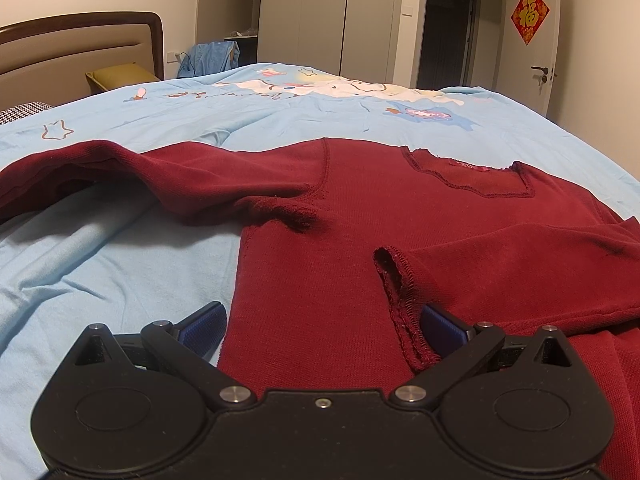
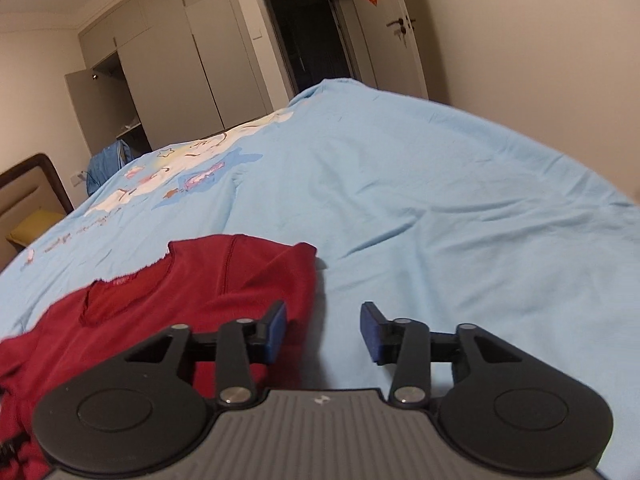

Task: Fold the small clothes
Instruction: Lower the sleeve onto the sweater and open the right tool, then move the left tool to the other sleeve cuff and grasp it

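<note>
Left tool (image 1: 320,326): jaws wide, lower centre of frame, straddling the shirt's hem.
Right tool (image 2: 323,330): jaws wide, holding nothing, lower centre.
Red shirt (image 1: 360,216): spread mid-frame, one sleeve (image 1: 480,276) folded across.
Bed (image 2: 440,200): light-blue cover beyond.

Home bedroom: bed (image 1: 280,120), wardrobe (image 1: 320,12).

Right gripper (image 2: 323,330): jaws stood apart, blue pads (image 2: 275,332) facing, the left pad over the edge of a dark red knit top (image 2: 192,284). The top lay flat on a light blue cartoon-print bedsheet (image 2: 440,200). Beyond were a grey wardrobe (image 2: 172,60) and a dark doorway (image 2: 308,36).
</note>
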`<state>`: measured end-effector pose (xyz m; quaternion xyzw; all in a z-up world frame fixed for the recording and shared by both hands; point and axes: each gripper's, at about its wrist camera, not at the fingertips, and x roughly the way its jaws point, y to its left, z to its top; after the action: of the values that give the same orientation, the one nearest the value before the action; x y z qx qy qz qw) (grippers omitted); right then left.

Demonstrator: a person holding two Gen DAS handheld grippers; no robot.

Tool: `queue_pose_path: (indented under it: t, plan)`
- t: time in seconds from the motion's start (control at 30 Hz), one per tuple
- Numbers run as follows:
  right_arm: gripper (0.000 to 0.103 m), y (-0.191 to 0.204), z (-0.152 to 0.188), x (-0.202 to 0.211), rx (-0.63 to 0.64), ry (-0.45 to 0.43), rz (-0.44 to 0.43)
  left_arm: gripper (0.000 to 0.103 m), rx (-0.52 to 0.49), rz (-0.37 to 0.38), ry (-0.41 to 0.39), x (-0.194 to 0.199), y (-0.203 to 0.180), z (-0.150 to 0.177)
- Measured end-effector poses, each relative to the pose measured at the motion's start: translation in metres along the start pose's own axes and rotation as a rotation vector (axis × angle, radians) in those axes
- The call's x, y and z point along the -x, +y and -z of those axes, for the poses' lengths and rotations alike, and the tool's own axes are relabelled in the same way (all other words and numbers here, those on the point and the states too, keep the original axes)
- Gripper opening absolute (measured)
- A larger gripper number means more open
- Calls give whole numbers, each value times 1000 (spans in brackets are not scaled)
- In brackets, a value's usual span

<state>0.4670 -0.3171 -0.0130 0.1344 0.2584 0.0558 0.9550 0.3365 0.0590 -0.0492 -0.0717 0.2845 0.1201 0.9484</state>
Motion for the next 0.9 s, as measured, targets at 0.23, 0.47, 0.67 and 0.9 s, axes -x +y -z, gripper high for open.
queue_pose_path:
  t: [0.23, 0.47, 0.67, 0.9]
  plan:
    - [58, 10, 35, 51, 201, -25, 69, 103, -1, 0, 0, 0, 0, 0]
    - [58, 42, 51, 35, 401, -14, 84, 103, 0, 0, -1, 0, 0, 0]
    - [12, 62, 50, 22, 469, -42, 107, 103, 1, 1, -1, 0, 0, 0]
    - [7, 40, 54, 19, 357, 3, 119, 103, 1, 1, -2, 0, 0, 1]
